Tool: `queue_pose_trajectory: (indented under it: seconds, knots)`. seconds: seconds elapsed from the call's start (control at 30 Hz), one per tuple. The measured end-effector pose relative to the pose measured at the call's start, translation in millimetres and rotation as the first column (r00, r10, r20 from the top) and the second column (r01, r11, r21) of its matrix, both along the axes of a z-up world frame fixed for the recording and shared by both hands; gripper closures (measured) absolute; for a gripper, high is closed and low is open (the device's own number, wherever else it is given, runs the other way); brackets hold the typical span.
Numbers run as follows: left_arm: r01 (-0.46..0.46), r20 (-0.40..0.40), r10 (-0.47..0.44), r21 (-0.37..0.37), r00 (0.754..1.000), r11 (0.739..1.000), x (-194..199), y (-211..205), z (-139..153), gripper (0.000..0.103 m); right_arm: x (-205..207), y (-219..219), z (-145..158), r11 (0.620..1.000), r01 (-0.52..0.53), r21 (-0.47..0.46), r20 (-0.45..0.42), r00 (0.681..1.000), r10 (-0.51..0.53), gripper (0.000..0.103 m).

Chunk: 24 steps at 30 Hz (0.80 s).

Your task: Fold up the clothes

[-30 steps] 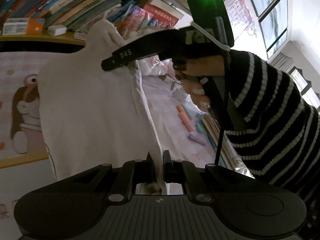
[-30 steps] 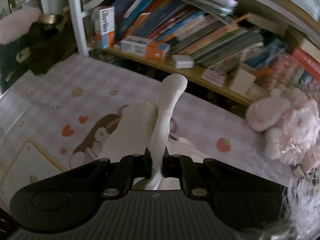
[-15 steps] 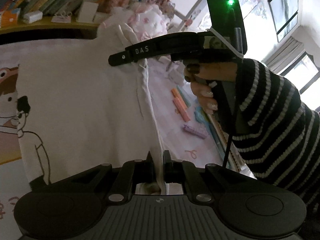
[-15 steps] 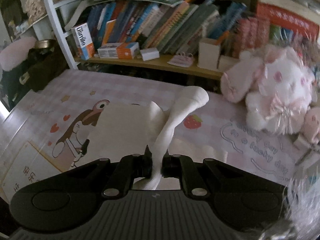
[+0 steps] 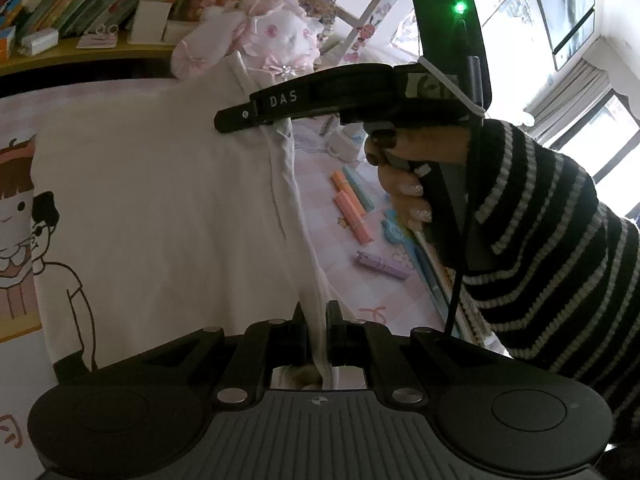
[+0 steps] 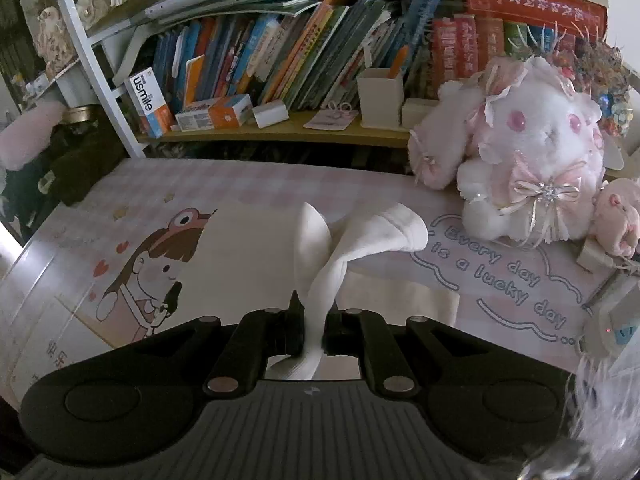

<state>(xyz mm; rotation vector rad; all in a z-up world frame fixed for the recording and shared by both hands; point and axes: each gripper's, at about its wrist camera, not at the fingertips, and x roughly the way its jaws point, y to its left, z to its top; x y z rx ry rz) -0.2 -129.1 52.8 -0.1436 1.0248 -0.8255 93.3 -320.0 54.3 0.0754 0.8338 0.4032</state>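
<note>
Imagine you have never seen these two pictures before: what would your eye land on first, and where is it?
First, the white garment, stretched across the middle of the left wrist view, with both grippers' jaws shut on its edge: the left gripper at the bottom, the right gripper farther along. Next, the fluffy pink-and-white plush rabbit at the right of the right wrist view, on the pink cartoon desk mat below the crowded bookshelf.

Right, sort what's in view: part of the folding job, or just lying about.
In the job: white garment, left gripper, right gripper, both shut on it.

Lying about: plush bunny, books, highlighter pens, pen cup, toothpaste boxes.
</note>
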Motion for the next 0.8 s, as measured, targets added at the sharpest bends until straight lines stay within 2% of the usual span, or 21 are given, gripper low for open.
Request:
queue_pose_trajectory:
  seconds: [0.33,0.4,0.43,0.47,0.5,0.57,0.67,0.73,0.8]
  knots:
    - [0.007,-0.03,-0.007,0.017,1.0,1.0,4,-12,-8,0.095,3,-12,-8,1.0,0.013,0.022,-0.023,1.0,-0.012,0.095]
    - [0.017,-0.045,-0.017,0.005,0.999,1.0,4,-14,-8,0.085,4,-16,-13,0.999,0.036,0.02,-0.041,0.999,-0.035,0.095]
    - [0.025,-0.053,-0.025,-0.004,0.998,1.0,3,-16,-8,0.08,5,-20,-18,0.998,0.068,0.009,-0.062,0.996,-0.067,0.084]
    - [0.038,-0.058,-0.04,-0.02,0.998,0.999,2,-15,-6,0.069,6,-23,-22,0.994,0.106,-0.007,-0.087,0.99,-0.107,0.076]
    - [0.058,-0.06,-0.061,-0.042,0.996,0.997,-1,-14,-5,0.065,7,-27,-27,0.989,0.144,-0.023,-0.112,0.983,-0.146,0.06]
    - [0.081,-0.063,-0.086,-0.083,0.994,0.993,-6,-8,-1,0.063,4,-40,-36,0.979,0.205,-0.006,-0.165,0.965,-0.203,0.057]
    - [0.03,-0.057,-0.036,-0.102,0.998,0.994,-13,17,2,0.062,-27,-50,-38,0.971,0.238,0.018,-0.2,0.953,-0.229,0.057]
    - [-0.055,-0.035,0.054,-0.051,0.998,0.997,-15,38,0,0.062,-49,-55,-38,0.966,0.255,0.032,-0.22,0.945,-0.243,0.057]
    - [-0.127,-0.003,0.127,0.03,0.992,0.991,-17,60,-5,0.062,-71,-61,-38,0.961,0.273,0.046,-0.241,0.936,-0.255,0.057]
